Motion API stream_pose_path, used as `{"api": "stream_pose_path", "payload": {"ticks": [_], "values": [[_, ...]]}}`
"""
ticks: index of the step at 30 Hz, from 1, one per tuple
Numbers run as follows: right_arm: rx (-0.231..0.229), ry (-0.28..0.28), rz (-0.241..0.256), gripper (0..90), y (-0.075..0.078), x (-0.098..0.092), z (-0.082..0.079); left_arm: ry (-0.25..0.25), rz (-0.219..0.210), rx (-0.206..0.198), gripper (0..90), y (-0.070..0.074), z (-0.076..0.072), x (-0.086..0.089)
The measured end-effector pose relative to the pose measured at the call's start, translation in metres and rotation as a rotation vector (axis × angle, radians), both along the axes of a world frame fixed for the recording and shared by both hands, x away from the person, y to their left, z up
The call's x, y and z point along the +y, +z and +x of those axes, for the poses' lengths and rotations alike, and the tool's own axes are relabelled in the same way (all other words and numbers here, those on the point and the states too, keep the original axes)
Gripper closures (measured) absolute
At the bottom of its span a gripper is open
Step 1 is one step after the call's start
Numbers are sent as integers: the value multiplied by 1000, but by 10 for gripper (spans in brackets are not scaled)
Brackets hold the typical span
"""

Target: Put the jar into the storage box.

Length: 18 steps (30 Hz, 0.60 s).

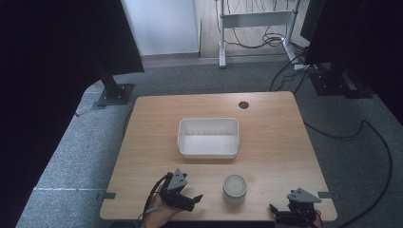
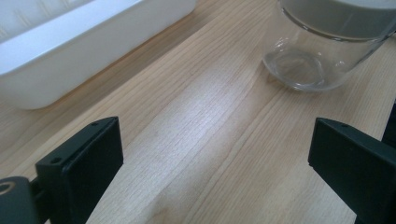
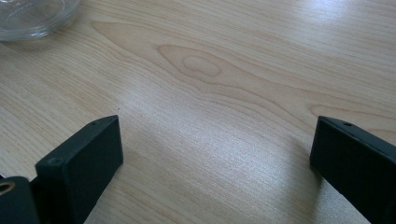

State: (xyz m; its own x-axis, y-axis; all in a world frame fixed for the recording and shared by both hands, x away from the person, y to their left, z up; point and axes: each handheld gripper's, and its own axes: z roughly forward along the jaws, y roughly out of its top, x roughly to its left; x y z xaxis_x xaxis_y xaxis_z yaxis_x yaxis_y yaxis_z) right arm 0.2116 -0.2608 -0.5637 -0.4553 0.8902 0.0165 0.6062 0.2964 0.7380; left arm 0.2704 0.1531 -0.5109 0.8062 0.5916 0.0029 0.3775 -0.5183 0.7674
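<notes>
The wooden tabletop (image 1: 275,142) carried everything, with a small dark round hole (image 1: 244,105) close to its far edge. A white rectangular tub (image 1: 208,137) sat about midway between the left and right edges, nearer the far edge than the near one, and looked empty. Toward the near edge, just in front of the tub's right part, stood a clear glass jar (image 1: 235,186) with a pale lid, upright. The left gripper (image 1: 194,199) lay near the near edge, left of the jar and apart from it; its jaws stood wide apart with bare wood between them, pointing toward the jar. The right gripper (image 1: 272,209) rested at the near right corner, well apart from the jar, its jaws likewise spread wide over bare wood, gripping nothing.
</notes>
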Motion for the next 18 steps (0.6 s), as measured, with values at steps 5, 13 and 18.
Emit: {"api": "stream_pose_path", "payload": {"ticks": [5,13,18], "values": [[0,3,0,21,0,0,0,-13,1,0,24,1,1,-7],[0,8,0,22,0,0,0,-32,-9,7,20,1,1,-19],[1,11,0,21,0,0,0,-47,-23,10,20,1,1,-27]]}}
